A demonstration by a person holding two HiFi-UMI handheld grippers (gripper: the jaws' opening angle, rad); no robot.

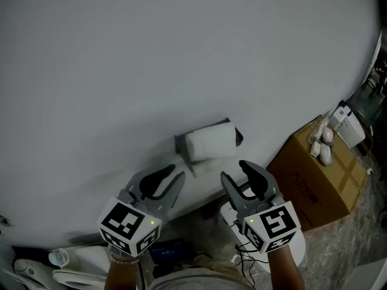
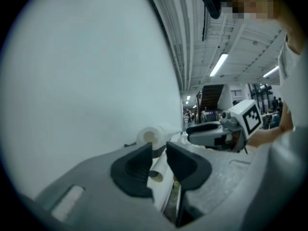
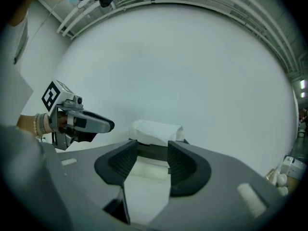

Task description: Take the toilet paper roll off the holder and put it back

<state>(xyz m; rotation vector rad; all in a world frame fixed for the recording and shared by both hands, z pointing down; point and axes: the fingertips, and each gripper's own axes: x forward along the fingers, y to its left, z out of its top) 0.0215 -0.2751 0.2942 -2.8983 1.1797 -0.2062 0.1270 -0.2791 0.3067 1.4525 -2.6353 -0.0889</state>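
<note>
Hovering close to the white wall (image 1: pixel 121 53), both grippers point at the toilet paper roll (image 1: pixel 210 142), which sits on its holder (image 1: pixel 179 142) fixed to that wall. The roll is not yet lifted, so the task looks to be at the approach. The left gripper (image 1: pixel 176 173) stands near the roll's left end and the right gripper (image 1: pixel 233 169) just below its right half. This is probably so that each covers one side of the roll, though which will take it cannot be told.

The left gripper's fingers (image 2: pixel 134 170) stand a narrow gap apart with nothing pinched; the roll's open core shows beyond them. The right gripper's fingers (image 3: pixel 120 165) are spread somewhat wider, also empty, and frame the roll and holder ahead, apart from both. A loose tail of paper hangs under the roll, which suggests it will turn freely and needs a grip on its body.

By count there is one roll, one holder, two grippers and one cardboard box (image 1: pixel 314 183) at the right, well apart from the holder. A few small white things (image 1: pixel 323 144) lie on the box, too small to number surely.
</note>
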